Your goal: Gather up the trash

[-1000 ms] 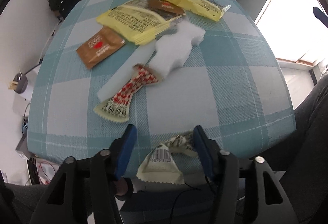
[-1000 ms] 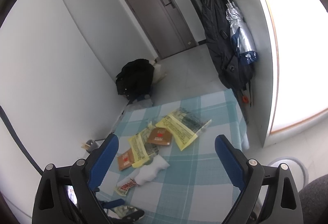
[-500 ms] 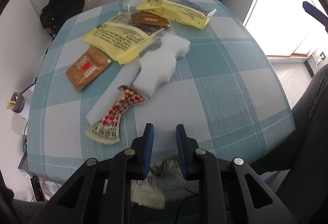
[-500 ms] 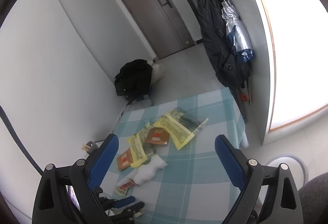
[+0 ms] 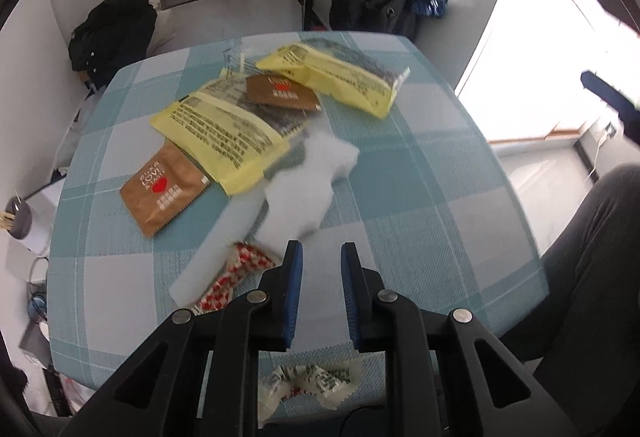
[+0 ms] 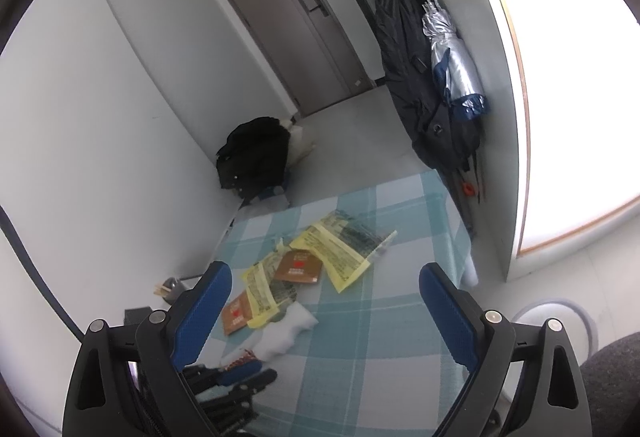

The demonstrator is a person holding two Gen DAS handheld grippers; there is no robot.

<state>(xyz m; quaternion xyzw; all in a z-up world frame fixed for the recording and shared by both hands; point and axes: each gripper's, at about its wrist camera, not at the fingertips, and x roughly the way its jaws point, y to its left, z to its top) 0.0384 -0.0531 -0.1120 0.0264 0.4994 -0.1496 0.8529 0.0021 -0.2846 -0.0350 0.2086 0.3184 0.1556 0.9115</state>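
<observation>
Left wrist view: the left gripper [image 5: 320,249] tips steeply down over the near edge of the table [image 5: 420,197], its black arms splayed below the blue pads. Its jaws have just been closing and stand with a narrow slit between them. Only woven cloth shows through that slit. The crumpled wrapper [image 5: 312,385], pale with black print, shows lower down behind the gripper's frame at the table's edge. Whether the pads pinch it cannot be told.

On the teal-and-white checked cloth, from the left, lies a flat brown sachet [image 5: 164,193] with a red heart, partly under a large yellow packet [image 5: 224,137] dense with black print. Nearer the gripper is a twisted red-and-white checked wrapper [image 5: 236,273] on a long white strip. A lumpy white foam piece [image 5: 304,189] sits just beyond the fingertips. Farther back are a second brown sachet [image 5: 280,95] and a second yellow packet [image 5: 340,77]. A person's grey trouser leg [image 5: 580,257] fills the right edge.

Right wrist view: the right gripper [image 6: 324,269] is held higher, angled gently down toward the same table, its jaws spread wide and holding nothing.
</observation>
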